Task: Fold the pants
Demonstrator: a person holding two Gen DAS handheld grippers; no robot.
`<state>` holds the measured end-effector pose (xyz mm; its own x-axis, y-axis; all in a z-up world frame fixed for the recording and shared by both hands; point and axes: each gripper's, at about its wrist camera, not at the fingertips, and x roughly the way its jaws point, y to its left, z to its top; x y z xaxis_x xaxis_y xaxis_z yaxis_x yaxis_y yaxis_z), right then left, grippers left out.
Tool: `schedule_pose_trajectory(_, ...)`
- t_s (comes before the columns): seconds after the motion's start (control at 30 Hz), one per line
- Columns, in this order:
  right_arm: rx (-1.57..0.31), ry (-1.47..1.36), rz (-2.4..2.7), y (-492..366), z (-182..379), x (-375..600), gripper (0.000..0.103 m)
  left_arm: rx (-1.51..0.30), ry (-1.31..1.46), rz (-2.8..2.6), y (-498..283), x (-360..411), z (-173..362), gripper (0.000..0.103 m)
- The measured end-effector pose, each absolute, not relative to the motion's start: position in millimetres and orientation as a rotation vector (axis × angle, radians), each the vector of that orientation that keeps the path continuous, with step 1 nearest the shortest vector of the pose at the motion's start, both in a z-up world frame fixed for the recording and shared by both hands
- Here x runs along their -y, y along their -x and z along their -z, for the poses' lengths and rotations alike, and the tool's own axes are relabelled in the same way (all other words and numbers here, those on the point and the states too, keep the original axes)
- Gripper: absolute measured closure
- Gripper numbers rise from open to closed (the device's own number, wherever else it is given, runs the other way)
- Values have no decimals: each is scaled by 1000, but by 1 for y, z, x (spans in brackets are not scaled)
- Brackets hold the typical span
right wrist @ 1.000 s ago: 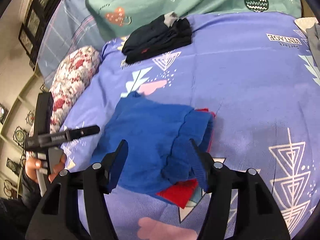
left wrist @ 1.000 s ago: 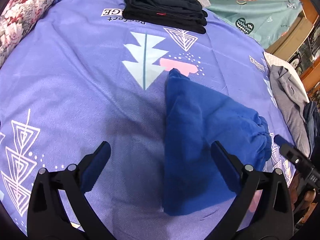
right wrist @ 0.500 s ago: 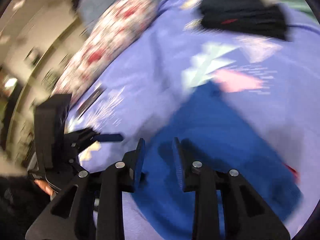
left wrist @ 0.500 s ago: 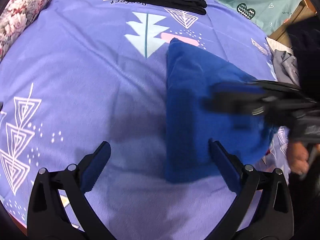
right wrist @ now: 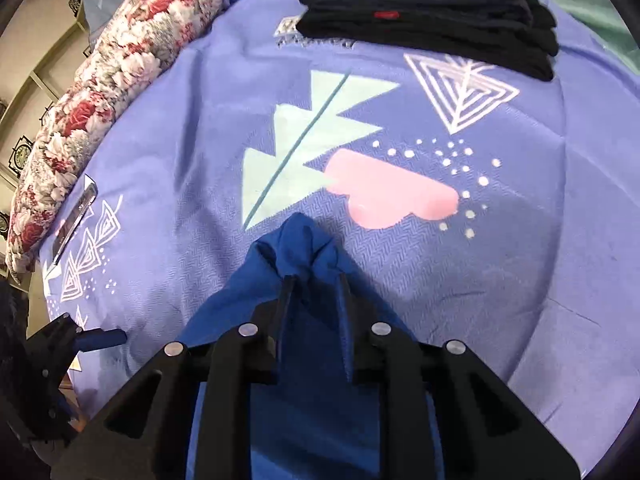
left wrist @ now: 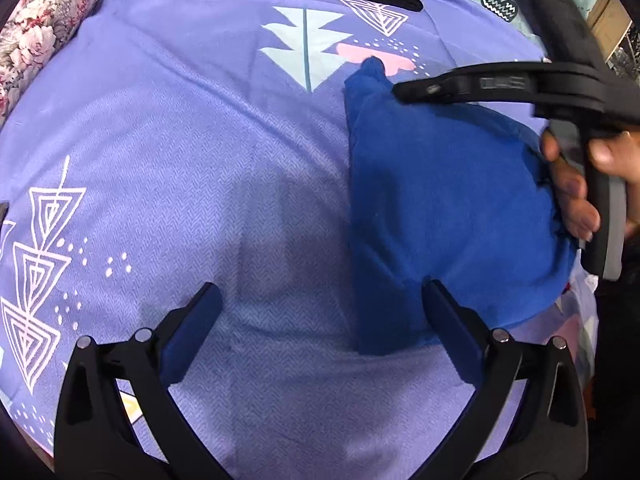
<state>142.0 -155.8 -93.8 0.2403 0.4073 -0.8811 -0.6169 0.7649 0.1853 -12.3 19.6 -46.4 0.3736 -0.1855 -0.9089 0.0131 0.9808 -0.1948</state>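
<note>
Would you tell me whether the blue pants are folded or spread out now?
Folded. The blue pants lie doubled into a compact wedge on the bedsheet, with a layered edge along one side.

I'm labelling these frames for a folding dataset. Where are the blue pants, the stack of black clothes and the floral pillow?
blue pants (left wrist: 448,208): left wrist view, middle of the folded fabric.
stack of black clothes (right wrist: 432,4): right wrist view, top of the pile.
floral pillow (right wrist: 112,92): right wrist view, middle of its patterned side.
</note>
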Motion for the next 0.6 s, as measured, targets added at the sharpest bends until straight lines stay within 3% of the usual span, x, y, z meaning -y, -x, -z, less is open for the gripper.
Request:
schedule_pose_trajectory(0.07, -1080, 124, -734, -129, 76, 177, 75, -1201, 219, 163, 8, -29, 40, 2)
schedule_pose_trajectory(0.13, -1022, 26, -746, -106, 56, 213, 58, -1152, 254, 169, 6, -38, 28, 2)
schedule_pose_trajectory(0.37, -1020, -45, -649, -52, 67, 287, 58, -1011, 180, 105, -36, -23, 12, 2)
schedule_pose_trajectory(0.47, -979, -110, -605, -45, 76, 307, 72, -1113, 123, 33, -51, -12, 40, 2)
schedule_pose_trajectory(0.6, -911, -85, -536, -26, 71, 317, 63, -1140, 261, 27, -50, -28, 37, 2)
